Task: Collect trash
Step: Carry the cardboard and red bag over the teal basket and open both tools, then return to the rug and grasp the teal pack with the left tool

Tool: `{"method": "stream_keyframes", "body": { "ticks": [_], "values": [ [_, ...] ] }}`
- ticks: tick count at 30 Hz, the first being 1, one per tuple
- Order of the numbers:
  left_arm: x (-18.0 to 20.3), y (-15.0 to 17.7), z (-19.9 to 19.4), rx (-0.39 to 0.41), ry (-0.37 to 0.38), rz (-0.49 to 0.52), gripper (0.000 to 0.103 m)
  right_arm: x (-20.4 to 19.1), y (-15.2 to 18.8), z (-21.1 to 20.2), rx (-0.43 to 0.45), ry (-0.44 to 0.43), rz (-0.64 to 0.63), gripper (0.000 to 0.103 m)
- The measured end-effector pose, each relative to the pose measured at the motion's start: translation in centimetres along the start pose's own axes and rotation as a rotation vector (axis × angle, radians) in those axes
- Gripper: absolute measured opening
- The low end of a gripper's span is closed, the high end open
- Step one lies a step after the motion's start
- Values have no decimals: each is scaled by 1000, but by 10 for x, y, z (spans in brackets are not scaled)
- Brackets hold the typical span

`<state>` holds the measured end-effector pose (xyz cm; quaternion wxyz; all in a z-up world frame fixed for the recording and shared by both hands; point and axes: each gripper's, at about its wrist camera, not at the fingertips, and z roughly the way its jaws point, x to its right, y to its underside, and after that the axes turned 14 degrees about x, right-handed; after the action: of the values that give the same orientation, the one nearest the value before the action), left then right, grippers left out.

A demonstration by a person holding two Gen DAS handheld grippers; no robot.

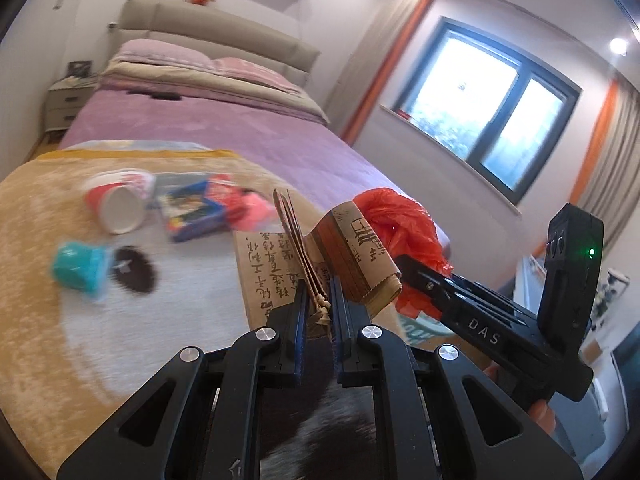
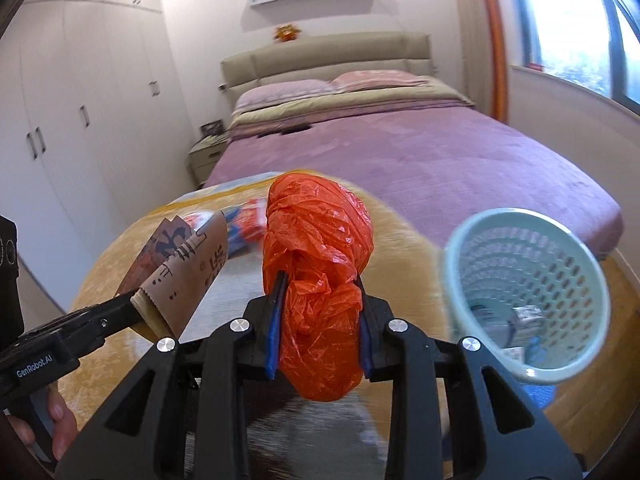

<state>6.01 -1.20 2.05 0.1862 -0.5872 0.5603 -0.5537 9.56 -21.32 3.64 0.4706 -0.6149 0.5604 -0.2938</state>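
The left gripper [image 1: 318, 300] is seen with its jaws clamped on the bottom edge of a brown paper bag [image 1: 356, 256], which is printed with dark characters and is held up above the blanket [image 1: 80, 320]. The same bag [image 2: 180, 276] is visible in the right wrist view, pinched by the left gripper [image 2: 134, 308] at the left side.

The right gripper [image 2: 320, 320] is seen with its jaws clamped on a crumpled orange plastic bag [image 2: 320, 264], which bulges above and below the fingers. In the left wrist view the plastic bag [image 1: 400, 224] is seen just beside the paper bag, held by the right gripper [image 1: 404, 280].

A pale green perforated basket [image 2: 576, 256] is recorded at the right of the right wrist view, beyond the blanket's right edge; small items lie at its bottom, too blurred to be identified.

Remaining trash is noted near the far edge of the blanket: a red-and-white paper cup [image 1: 116, 204] on its side, a blue box [image 1: 192, 212], a pink wrapper [image 1: 252, 210] and, nearer the left edge, a teal cup [image 1: 80, 266]. These are blurred; the teal item is possibly a lid.

The blanket lies over the foot of a bed with a purple cover [image 1: 240, 128].
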Motion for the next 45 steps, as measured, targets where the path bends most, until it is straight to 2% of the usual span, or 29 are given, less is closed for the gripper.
{"method": "stream_keyframes", "body": {
  "ticks": [10, 17, 19, 20, 22, 27, 33, 34, 35, 36, 37, 38, 39, 40, 42, 45],
  "values": [
    [70, 2, 70, -63, 106, 116, 9, 101, -9, -8, 34, 167, 123, 27],
    [107, 10, 125, -115, 156, 171, 9, 165, -4, 7, -20, 291, 216, 27],
    [113, 13, 136, -124, 151, 192, 9, 179, 0, 13, -45, 327, 241, 27],
    [121, 16, 144, -120, 131, 240, 9, 186, 3, 17, -59, 343, 256, 27],
    [130, 22, 155, -124, 107, 304, 9, 199, 9, 23, -86, 366, 280, 27],
    [143, 31, 185, -186, 138, 317, 9, 216, 23, 40, -138, 456, 275, 27],
    [153, 34, 208, -221, 154, 347, 10, 230, 27, 54, -168, 469, 318, 31],
    [154, 34, 211, -224, 154, 347, 11, 231, 27, 55, -171, 464, 329, 35],
    [152, 34, 214, -226, 154, 348, 16, 233, 27, 55, -176, 455, 345, 47],
    [152, 34, 216, -232, 156, 347, 22, 234, 27, 54, -179, 450, 359, 53],
    [148, 34, 217, -236, 164, 334, 38, 236, 27, 51, -171, 450, 370, 60],
    [144, 34, 216, -229, 161, 315, 58, 239, 26, 47, -162, 452, 371, 60],
    [141, 33, 214, -220, 154, 298, 66, 239, 26, 44, -157, 452, 367, 60],
    [136, 32, 212, -210, 152, 272, 70, 239, 26, 41, -154, 452, 363, 60],
    [126, 30, 210, -213, 165, 218, 70, 239, 25, 36, -148, 448, 364, 60],
    [116, 28, 203, -216, 162, 198, 70, 234, 23, 31, -141, 436, 352, 60]
  ]
}}
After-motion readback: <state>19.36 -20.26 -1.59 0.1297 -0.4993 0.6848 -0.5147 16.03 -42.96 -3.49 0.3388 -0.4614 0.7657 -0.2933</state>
